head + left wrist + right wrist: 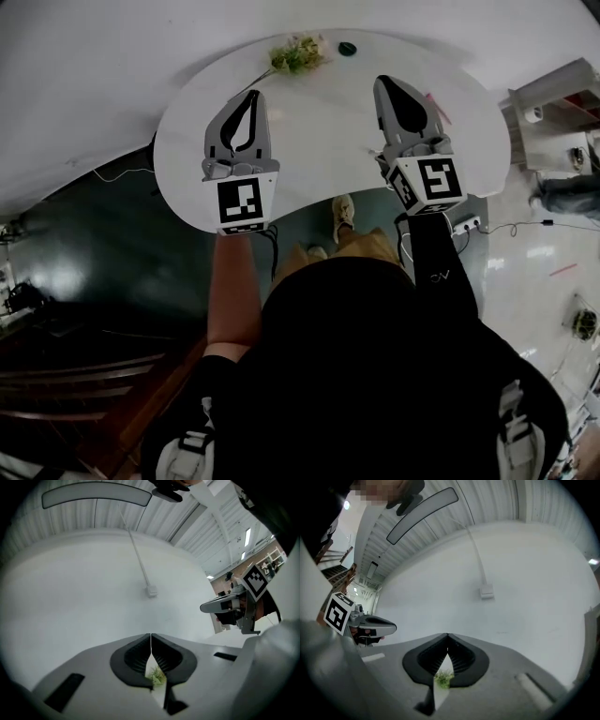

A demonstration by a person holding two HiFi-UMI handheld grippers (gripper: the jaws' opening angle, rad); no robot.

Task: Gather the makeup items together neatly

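My left gripper [251, 99] and right gripper [395, 86] hover side by side over the white table [319, 141], both shut and empty. At the table's far edge lies a small dark green round item [348, 48]. A thin pink stick [437, 109] lies just right of the right gripper. In the left gripper view the jaws [151, 637] meet at their tips, and the right gripper [230, 604] shows at the right. The right gripper view shows its jaws [447, 637] closed too, with the left gripper [370, 625] at the left.
A bunch of green and pale flowers [298, 53] lies at the far edge, with a thin stem reaching toward the left gripper. The table's curved front edge is close to the person's body. A power strip [466, 225] lies on the floor at right.
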